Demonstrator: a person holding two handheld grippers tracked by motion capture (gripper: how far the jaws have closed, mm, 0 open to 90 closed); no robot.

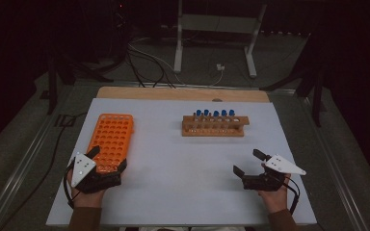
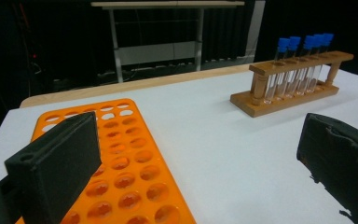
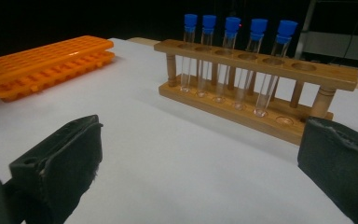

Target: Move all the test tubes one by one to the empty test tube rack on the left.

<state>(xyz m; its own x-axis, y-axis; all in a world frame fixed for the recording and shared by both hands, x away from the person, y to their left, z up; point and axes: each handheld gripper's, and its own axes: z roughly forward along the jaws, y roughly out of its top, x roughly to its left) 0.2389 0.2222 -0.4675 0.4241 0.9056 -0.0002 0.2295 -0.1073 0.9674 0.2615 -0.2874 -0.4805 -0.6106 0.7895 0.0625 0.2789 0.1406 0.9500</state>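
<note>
A flat orange tube rack [image 1: 111,141] with many empty holes lies at the table's left, also seen as the orange rack [image 2: 121,163] and the orange rack [image 3: 46,63]. A wooden rack [image 1: 214,126] stands toward the back middle, holding several blue-capped glass tubes [image 1: 216,114]; one end hole is empty. The wooden rack [image 3: 261,74] and its tubes [image 3: 230,56] are close ahead in the right gripper view, and the wooden rack [image 2: 291,81] is farther off in the left gripper view. My left gripper [image 1: 109,160] is open over the orange rack's near end. My right gripper [image 1: 248,162] is open above bare table at the right.
The white table top [image 1: 183,168] sits on a wooden board [image 1: 183,93] that shows along the far edge. Beyond the table stand a white metal frame [image 1: 217,29] and loose cables [image 1: 144,62] on a dark floor.
</note>
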